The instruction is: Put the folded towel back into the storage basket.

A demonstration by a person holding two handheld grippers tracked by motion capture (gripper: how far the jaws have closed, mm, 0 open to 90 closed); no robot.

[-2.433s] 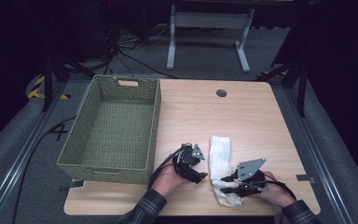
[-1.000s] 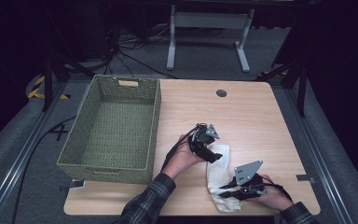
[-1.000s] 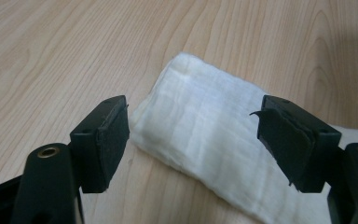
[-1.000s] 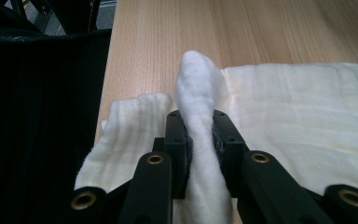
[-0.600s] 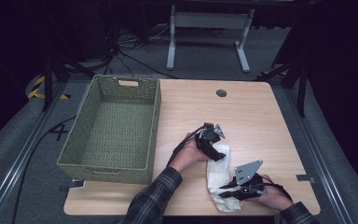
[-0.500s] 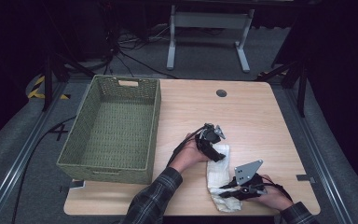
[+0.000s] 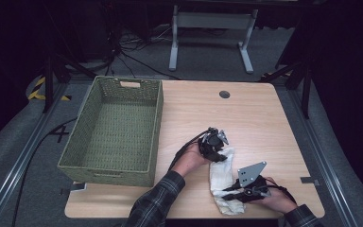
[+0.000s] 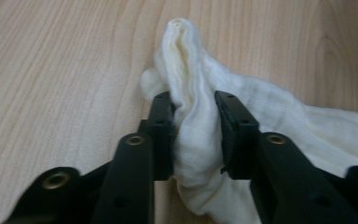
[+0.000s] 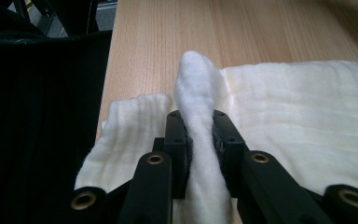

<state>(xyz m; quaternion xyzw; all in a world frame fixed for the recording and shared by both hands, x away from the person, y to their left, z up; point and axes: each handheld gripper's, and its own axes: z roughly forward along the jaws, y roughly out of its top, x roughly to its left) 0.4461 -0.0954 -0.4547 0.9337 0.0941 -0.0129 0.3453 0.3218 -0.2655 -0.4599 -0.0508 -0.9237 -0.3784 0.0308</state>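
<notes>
wooden table (image 7: 264, 118): white towel (image 7: 221, 176) pinched by both claws, left (image 8: 193, 126) just clenched, right (image 9: 199, 140).

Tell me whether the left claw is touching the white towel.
Touching. In the left gripper view the left claw, whose jaws have just been closing, pinches a raised fold of the white towel between both pads.

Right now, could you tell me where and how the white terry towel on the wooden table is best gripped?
Grip the white terry towel at its two narrow ends, from above, pinching a raised fold. It lies long and flat, so only bunched cloth gives purchase. The left gripper and right gripper each clamp such a ridge.
</notes>
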